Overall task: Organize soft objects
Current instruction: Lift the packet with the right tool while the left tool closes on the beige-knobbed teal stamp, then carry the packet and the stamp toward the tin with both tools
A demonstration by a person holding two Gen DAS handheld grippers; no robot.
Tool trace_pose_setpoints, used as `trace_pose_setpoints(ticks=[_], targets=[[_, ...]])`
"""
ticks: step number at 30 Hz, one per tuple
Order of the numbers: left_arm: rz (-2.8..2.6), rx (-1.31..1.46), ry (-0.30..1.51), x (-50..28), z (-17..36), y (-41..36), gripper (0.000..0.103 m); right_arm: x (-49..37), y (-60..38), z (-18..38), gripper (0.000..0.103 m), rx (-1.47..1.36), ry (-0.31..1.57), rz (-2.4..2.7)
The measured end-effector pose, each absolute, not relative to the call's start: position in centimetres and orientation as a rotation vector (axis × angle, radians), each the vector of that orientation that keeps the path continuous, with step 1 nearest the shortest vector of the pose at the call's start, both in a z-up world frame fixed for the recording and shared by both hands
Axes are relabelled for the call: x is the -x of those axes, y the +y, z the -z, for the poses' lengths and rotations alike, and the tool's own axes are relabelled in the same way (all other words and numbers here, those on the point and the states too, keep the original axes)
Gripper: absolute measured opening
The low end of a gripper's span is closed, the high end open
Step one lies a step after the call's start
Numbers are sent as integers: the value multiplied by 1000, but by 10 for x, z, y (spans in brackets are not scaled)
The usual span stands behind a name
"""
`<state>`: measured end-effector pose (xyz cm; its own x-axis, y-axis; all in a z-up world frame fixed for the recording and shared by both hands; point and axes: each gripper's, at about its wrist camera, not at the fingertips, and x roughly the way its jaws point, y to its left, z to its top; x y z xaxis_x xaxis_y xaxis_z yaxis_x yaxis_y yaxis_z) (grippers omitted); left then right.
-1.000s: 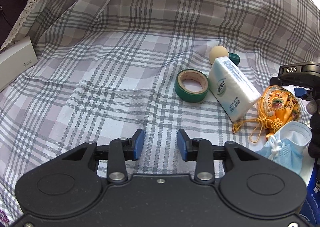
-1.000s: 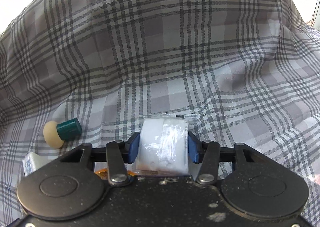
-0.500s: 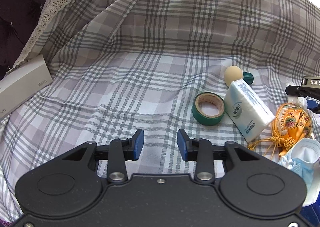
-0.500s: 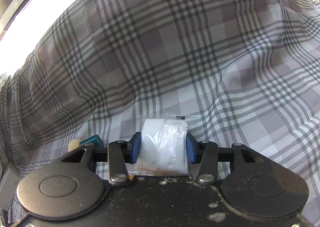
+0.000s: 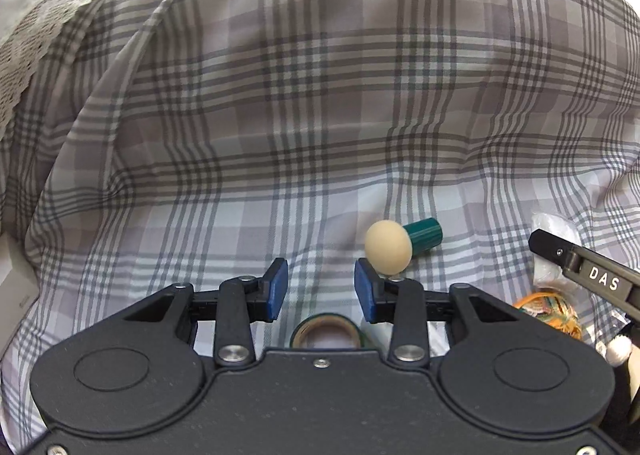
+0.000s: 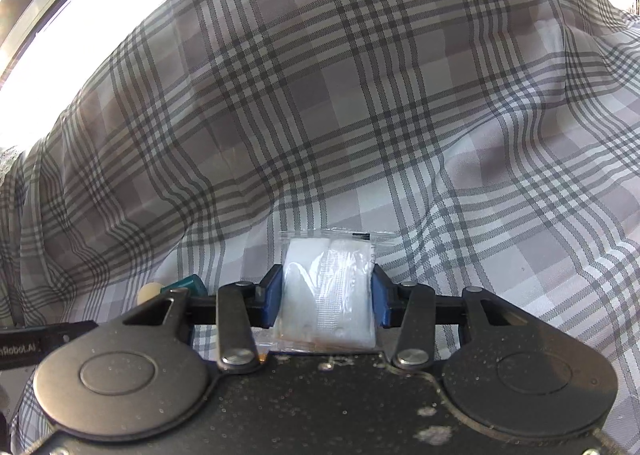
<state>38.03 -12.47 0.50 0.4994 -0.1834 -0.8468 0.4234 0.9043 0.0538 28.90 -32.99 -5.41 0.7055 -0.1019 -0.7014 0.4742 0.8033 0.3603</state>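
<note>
Both grippers in frame. Left gripper [image 5: 319,287]: blue pads spread, only plaid cloth visible in the gap, pinching nothing. Right gripper [image 6: 325,295]: pads pressed against both sides of one clear plastic packet of white gauze-like material [image 6: 326,291]; packet held at lower centre of the right wrist view, its sealed top edge sticking out beyond the fingertips.

Count, left wrist view:
- 1 mushroom-shaped makeup sponge [image 5: 387,247], beige head with a green handle, lying on the plaid bedsheet [image 5: 280,115], right of centre, just beyond the right pad.
- 1 green tape roll [image 5: 325,331], lower centre, partly hidden under the gripper body.
- 1 orange embroidered pouch [image 5: 548,307], lower right, mostly covered by the right gripper's black finger, marked "DAS".
- 1 lace-edged cloth [image 5: 28,51], upper left.
- White packet also glimpsed at right edge, behind that finger.

Count, right wrist view: the packet, the makeup sponge [image 6: 176,287] peeking at lower left behind the gripper body, and a black gripper part at the left edge.

Change from one second back: left view has swung toward the sponge, which sat at upper right and is now next to the right pad. Tape roll has dropped from mid-frame to under the gripper. Tissue pack and face mask gone from view. Left pad gap unchanged. Right grip on the packet unchanged; its view now shows bright window at upper left.
</note>
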Motion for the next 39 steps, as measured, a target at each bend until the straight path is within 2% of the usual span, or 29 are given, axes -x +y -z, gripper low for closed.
trace_pose_setpoints(ticks=[9,13,15,28,33,37,39], targets=[[469,-360,984,-392,4,-165,39,-289,-331,54,42,-566,717,334],[488,-349,1013,-401,10,-170,39,-288,-331,53,42,-567,713,331],[500,-353,1020,-402,13,-171,43,-288,-331,53,42,-568,713,332],[476,-383,1024,-411,27,-178,45,-289,-331,54,42,-568,716,331],[462,-364,1025,-412,32,-181,43,-289,-331,54,42,-568,715,331],[445,-320,1023,-411,30,-175,35,-289,-330,54,42,-569,715,331],[445,-283,1022,-407,22,-170,35,-289,-330,54,42,-570,715,331]])
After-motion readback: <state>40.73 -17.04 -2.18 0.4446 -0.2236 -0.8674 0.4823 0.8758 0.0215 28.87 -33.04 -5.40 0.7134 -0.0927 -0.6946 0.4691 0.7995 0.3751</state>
